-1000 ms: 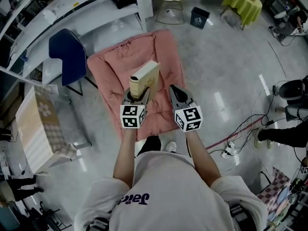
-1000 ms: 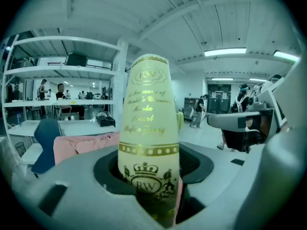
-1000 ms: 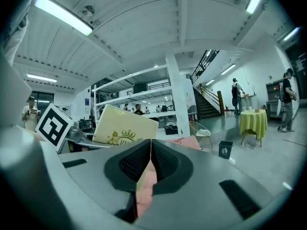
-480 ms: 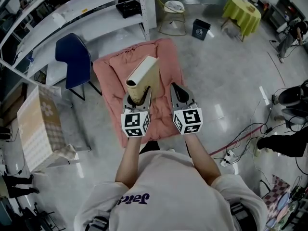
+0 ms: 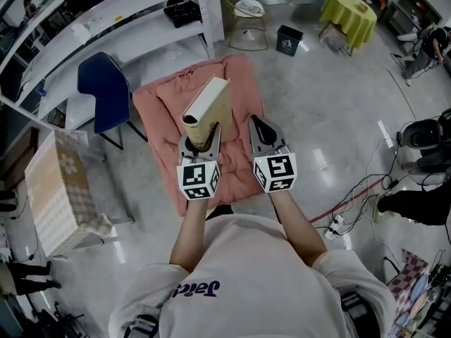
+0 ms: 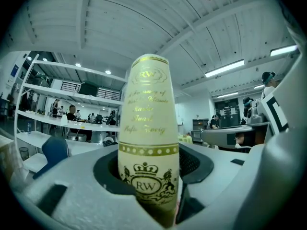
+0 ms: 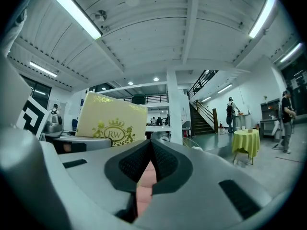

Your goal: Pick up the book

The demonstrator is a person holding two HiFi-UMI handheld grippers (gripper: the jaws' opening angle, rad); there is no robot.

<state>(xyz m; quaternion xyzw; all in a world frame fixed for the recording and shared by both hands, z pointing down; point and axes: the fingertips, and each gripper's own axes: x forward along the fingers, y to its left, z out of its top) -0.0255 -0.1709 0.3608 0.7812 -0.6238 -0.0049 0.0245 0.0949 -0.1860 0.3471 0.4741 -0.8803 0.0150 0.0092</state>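
The left gripper (image 6: 149, 186) has its two jaws clenched on the lower end of the book (image 6: 147, 123), one dark pad pressed on each side. The book's cream spine, printed with gold lettering and a crowned "RW" crest, stands upright straight out of the grip at the centre of the left gripper view. In the head view the same left gripper (image 5: 202, 138) sits just left of centre. It carries the book (image 5: 208, 106) with its pale page edges tilting toward the top of the frame, in the air above a pink cushion (image 5: 163, 108) spread on the grey floor. The right gripper (image 7: 151, 150) grasps nothing. Its jaws are closed together, the ribbed pads meeting at the tips, with a strip of pink showing in the narrow slit below them. To the left in that view the book (image 7: 112, 123) shows its cream cover and gold crest, apart from these jaws. In the head view the right gripper (image 5: 258, 127) is just right of centre, beside the left one and not touching the book. Both grippers carry cubes with square markers, and the person's forearms and pale shirt fill the lower middle of the frame. Around the cushion are a blue chair (image 5: 103, 90) at centre left and white shelving (image 5: 127, 9) across the upper left. A patterned box (image 5: 60, 189) is at the left edge, a wire stool (image 5: 246, 16) and a dark bin (image 5: 287, 39) are at top centre, and a table with a yellow-green cloth (image 5: 349, 9) is at upper right.
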